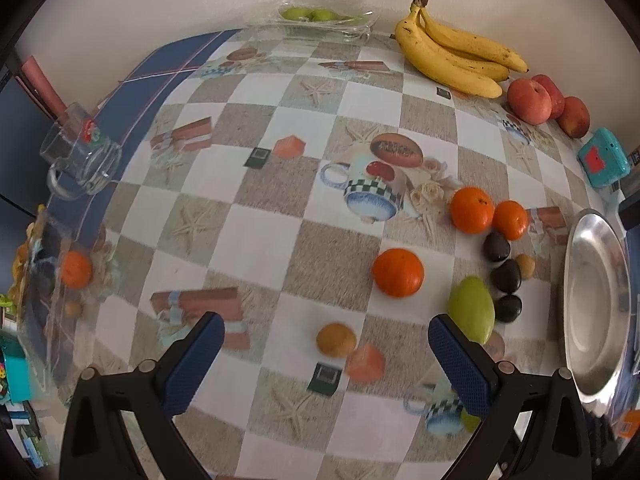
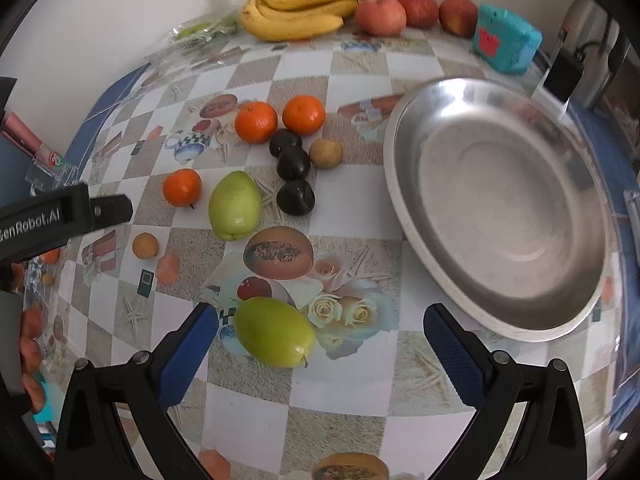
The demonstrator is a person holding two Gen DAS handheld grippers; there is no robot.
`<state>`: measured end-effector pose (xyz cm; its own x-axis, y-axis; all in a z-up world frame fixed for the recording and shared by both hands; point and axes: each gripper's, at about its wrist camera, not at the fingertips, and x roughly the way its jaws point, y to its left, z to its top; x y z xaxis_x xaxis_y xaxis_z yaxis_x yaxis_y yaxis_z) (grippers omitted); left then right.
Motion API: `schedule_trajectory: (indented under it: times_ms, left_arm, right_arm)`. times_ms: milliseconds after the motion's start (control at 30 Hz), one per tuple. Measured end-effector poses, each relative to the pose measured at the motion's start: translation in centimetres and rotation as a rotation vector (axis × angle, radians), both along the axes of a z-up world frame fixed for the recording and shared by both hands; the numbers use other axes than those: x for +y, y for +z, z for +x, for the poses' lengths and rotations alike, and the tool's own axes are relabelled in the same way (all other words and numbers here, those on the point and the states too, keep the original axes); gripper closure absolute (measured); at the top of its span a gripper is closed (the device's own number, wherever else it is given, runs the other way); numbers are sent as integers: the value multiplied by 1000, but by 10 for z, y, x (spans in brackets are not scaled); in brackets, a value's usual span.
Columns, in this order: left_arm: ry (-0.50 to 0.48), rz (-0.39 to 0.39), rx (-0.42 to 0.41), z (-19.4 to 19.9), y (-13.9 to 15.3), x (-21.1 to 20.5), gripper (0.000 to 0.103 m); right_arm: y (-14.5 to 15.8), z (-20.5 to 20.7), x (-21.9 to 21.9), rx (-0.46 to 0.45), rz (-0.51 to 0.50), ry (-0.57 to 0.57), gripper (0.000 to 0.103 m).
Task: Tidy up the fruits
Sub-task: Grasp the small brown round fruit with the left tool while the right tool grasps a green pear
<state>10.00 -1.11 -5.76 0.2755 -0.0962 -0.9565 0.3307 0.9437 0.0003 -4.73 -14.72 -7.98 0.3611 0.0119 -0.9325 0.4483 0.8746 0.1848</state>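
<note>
My left gripper [image 1: 326, 356] is open above the table, with a small brown fruit [image 1: 336, 339] between its fingers; it shows at the left of the right wrist view [image 2: 108, 208]. An orange [image 1: 398, 272], two more oranges [image 1: 471, 210], dark plums [image 1: 506, 276] and a green fruit [image 1: 472, 308] lie ahead. My right gripper [image 2: 320, 344] is open over a green fruit [image 2: 274, 331]. Another green fruit [image 2: 235, 206], plums [image 2: 295, 197] and oranges [image 2: 256, 122] lie beyond. The steel bowl [image 2: 416, 112] is empty at the right.
Bananas [image 1: 452, 54] and red apples [image 1: 528, 100] line the back wall, with a teal box [image 1: 602, 162] beside them. A clear tray with green fruit [image 1: 316, 14] sits at the back. A glass mug [image 1: 80, 156] and a clear bag holding an orange [image 1: 74, 270] are at the left edge.
</note>
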Motion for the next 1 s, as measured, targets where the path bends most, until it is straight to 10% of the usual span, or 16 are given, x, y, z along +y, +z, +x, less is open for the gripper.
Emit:
schedule_trajectory:
  times_ms: [600,1000]
  left_arm:
    - [-119,3,-85,-1,-5,-10,0]
    - [-30,-64,56,9,-29,11,16]
  right_arm:
    - [-9,-6,-6,27,47,-181,1]
    - [-10,-3,1,25,66,-203,1]
